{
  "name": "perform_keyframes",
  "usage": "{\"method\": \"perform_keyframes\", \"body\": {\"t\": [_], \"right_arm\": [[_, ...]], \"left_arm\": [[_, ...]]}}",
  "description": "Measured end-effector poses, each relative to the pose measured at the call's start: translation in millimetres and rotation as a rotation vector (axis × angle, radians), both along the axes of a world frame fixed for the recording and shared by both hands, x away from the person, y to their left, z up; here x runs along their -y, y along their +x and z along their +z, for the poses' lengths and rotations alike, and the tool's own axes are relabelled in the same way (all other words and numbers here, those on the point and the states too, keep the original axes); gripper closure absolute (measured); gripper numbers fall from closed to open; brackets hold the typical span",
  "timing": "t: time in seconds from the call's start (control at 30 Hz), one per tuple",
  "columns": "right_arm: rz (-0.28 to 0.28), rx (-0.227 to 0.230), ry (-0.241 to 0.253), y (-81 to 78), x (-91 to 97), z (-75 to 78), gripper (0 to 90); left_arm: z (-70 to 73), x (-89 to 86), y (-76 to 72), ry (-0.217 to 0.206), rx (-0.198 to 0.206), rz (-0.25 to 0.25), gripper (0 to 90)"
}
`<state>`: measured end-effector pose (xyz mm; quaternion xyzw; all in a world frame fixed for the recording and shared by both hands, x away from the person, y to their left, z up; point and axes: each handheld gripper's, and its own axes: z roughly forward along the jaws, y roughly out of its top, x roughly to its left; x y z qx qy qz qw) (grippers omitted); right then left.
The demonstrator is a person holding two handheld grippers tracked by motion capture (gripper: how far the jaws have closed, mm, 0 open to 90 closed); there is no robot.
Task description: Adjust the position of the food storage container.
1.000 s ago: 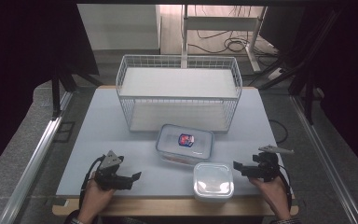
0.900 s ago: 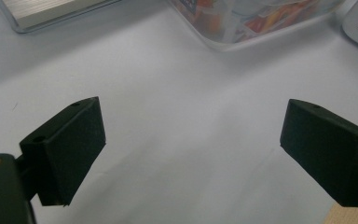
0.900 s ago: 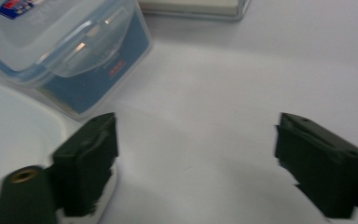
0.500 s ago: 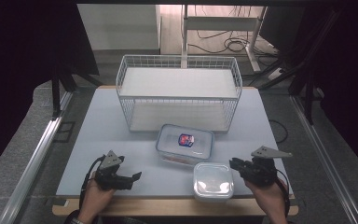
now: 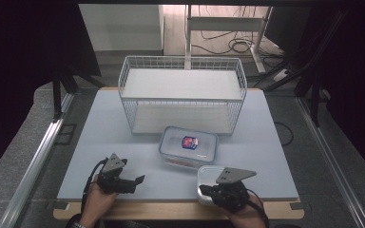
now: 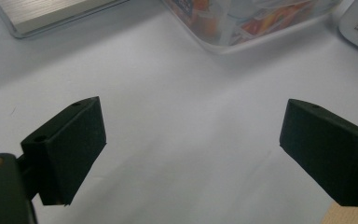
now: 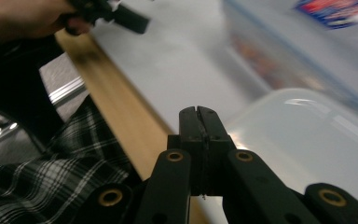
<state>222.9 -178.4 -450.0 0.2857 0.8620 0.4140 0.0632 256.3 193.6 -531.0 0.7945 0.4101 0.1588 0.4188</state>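
My left gripper (image 5: 138, 180) rests low over the table's front left, held by a hand. In the left gripper view its jaws stand wide open (image 6: 193, 140) over bare white table. My right gripper (image 5: 208, 191) sits at the front edge, over the near side of a milky lidded box (image 5: 209, 175). Its jaws are pressed together (image 7: 199, 113) with nothing between them, and they point left across that box (image 7: 307, 140). A clear lidded container (image 5: 188, 147) with a red and blue label lies just behind.
A white wire basket (image 5: 183, 97) stands at the back middle of the white table (image 5: 100, 137). The table's wooden front edge (image 7: 116, 116) runs under the right gripper, with a plaid sleeve (image 7: 42, 182) below. The other hand and its gripper (image 7: 107, 11) appear farther off.
My right gripper has swung left from beside the milky box to over its near edge, turning to point left. The left gripper has stayed put.
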Motion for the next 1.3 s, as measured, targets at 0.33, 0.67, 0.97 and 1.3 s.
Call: {"method": "perform_keyframes", "body": {"t": [0.33,0.67,0.97,1.3], "right_arm": [[0.034,-0.024,-0.114,-2.1,-22.2,-23.6,89.6],[-0.032,-0.042,-0.132,8.6,4.9,-20.0,89.6],[-0.084,-0.042,-0.141,13.2,29.0,-18.0,89.5],[-0.204,-0.014,-0.135,26.4,62.7,-17.4,89.5]], "left_arm": [[-0.4,-0.1,0.3,0.005,-0.005,-0.004,7.2],[-0.7,-0.2,0.4,0.004,-0.011,-0.003,7.2],[-1.2,-0.1,0.7,0.001,-0.015,0.001,7.2],[-1.2,-0.2,1.0,-0.007,-0.018,0.003,7.2]]}}
